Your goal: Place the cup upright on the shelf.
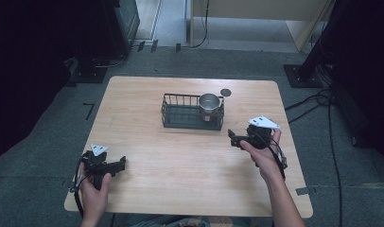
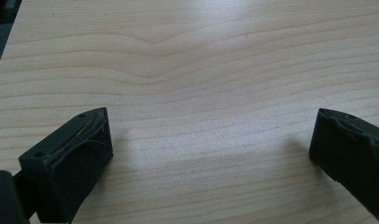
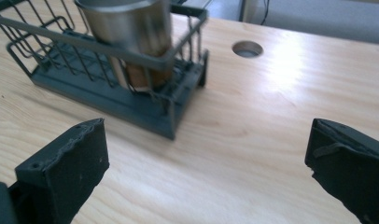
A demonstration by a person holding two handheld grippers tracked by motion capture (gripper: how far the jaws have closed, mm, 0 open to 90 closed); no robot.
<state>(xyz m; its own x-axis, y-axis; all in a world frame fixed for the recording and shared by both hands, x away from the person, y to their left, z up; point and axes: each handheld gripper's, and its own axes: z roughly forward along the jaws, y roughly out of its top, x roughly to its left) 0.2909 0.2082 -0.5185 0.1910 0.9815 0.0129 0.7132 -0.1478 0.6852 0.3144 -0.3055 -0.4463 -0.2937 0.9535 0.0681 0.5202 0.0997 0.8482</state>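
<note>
A dark wire basket [image 1: 180,113] stands on the wooden table [image 1: 190,161] toward the back centre. A shiny steel cup [image 1: 209,106] stands upright in its right end. In the right gripper view the cup [image 3: 127,28] and the basket [image 3: 103,88] lie ahead and to the left. My right gripper [image 1: 233,138] is open and empty, to the right of the basket and nearer the front; its jaws stand wide apart around bare wood [image 3: 208,154]. My left gripper [image 1: 120,164] is open and empty near the front left, over bare wood [image 2: 211,140].
A round cable hole [image 1: 225,92] sits in the tabletop behind the basket's right end, also in the right gripper view as a hole [image 3: 247,48]. Dark stands and cables [image 1: 318,99] surround the table on the grey floor.
</note>
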